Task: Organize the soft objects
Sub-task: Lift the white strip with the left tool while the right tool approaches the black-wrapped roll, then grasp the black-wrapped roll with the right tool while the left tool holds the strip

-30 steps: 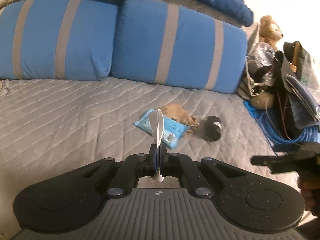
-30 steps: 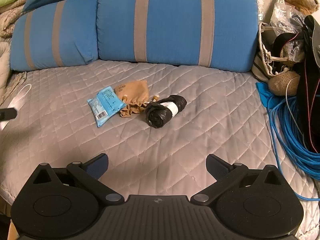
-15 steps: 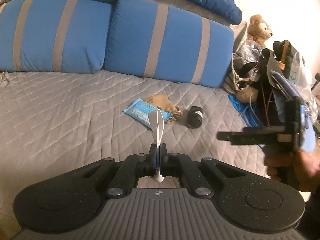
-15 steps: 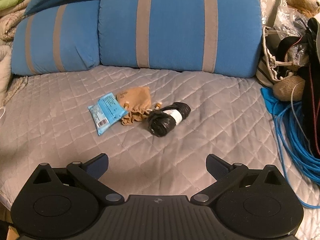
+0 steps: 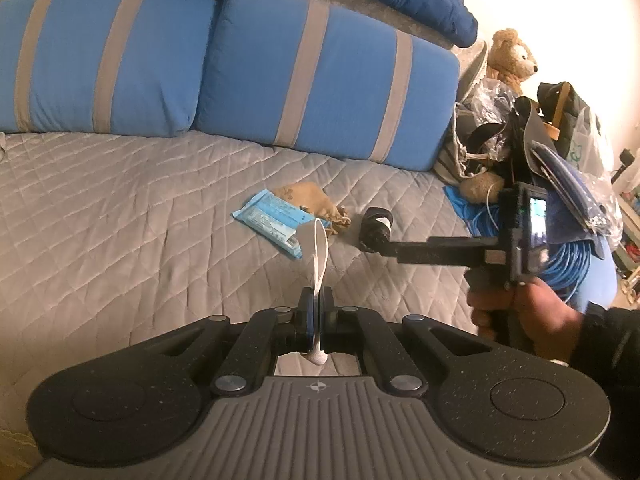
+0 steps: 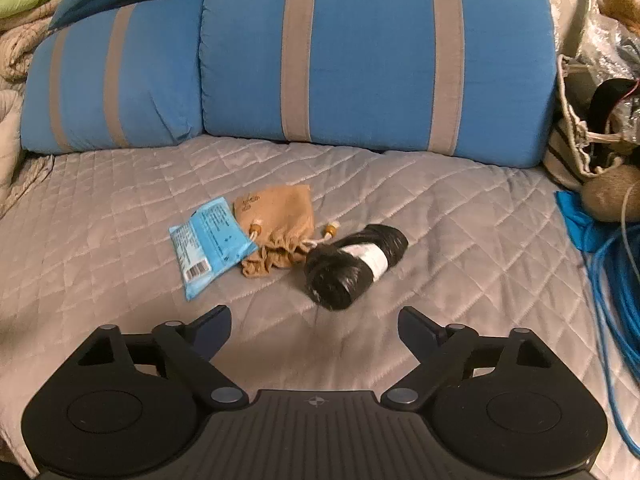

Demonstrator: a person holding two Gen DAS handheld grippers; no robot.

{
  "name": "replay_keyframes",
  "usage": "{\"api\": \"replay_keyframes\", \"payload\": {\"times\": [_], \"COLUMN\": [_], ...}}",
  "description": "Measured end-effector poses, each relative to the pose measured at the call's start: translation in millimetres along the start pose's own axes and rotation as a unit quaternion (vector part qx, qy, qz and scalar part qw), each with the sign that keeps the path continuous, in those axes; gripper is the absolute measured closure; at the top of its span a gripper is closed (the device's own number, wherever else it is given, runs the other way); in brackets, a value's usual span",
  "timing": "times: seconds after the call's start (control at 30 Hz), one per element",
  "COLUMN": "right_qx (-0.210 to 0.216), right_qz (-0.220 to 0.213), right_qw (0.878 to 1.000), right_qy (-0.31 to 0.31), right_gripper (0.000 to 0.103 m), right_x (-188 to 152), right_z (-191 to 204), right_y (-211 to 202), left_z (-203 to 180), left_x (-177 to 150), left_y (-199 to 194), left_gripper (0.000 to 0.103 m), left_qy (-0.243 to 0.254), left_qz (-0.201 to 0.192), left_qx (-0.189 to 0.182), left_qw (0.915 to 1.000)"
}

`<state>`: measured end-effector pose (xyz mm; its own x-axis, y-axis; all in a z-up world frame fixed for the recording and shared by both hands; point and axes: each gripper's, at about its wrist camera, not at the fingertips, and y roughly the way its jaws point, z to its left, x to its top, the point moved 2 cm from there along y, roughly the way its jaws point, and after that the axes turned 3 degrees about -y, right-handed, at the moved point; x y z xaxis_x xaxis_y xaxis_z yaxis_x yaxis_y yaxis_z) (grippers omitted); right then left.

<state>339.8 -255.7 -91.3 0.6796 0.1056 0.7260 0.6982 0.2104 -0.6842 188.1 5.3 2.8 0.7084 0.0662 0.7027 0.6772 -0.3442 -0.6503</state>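
The left gripper (image 5: 317,300) is pinched tight on a thin white loop (image 5: 320,256) that sticks up from its tips. The right gripper (image 6: 315,326) is wide apart and holds nothing. It hangs over the gray quilt (image 6: 460,240), just in front of a black roll (image 6: 352,268). A tan pouch (image 6: 280,220) lies beside the roll. A blue packet (image 6: 210,240) touches the pouch. Two blue pillows (image 6: 376,60) stand behind them.
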Motion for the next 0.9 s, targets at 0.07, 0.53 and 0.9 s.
{"api": "replay_keyframes", "payload": {"times": [0.07, 0.53, 0.9], "right_qx": [0.000, -0.035, -0.056], "right_qz": [-0.001, -0.021, -0.001], "right_qw": [1.000, 0.994, 0.983], "right_qy": [0.011, 0.102, 0.178], "right_gripper": [0.014, 0.018, 0.045], "right_x": [1.7, 15.5, 7.9], "right_z": [-4.6, -20.3, -38.2], "right_y": [9.3, 66.3, 99.1], "left_z": [-0.1, 4.4, 4.0], "left_x": [0.0, 1.8, 1.4], "left_y": [0.5, 3.3, 6.4], "left_gripper": [0.100, 0.100, 0.100], "left_qy": [0.003, -0.010, -0.011], "left_qz": [0.002, 0.024, 0.032], "left_qx": [-0.002, -0.020, -0.032], "left_qw": [1.0000, 0.9995, 0.9989]}}
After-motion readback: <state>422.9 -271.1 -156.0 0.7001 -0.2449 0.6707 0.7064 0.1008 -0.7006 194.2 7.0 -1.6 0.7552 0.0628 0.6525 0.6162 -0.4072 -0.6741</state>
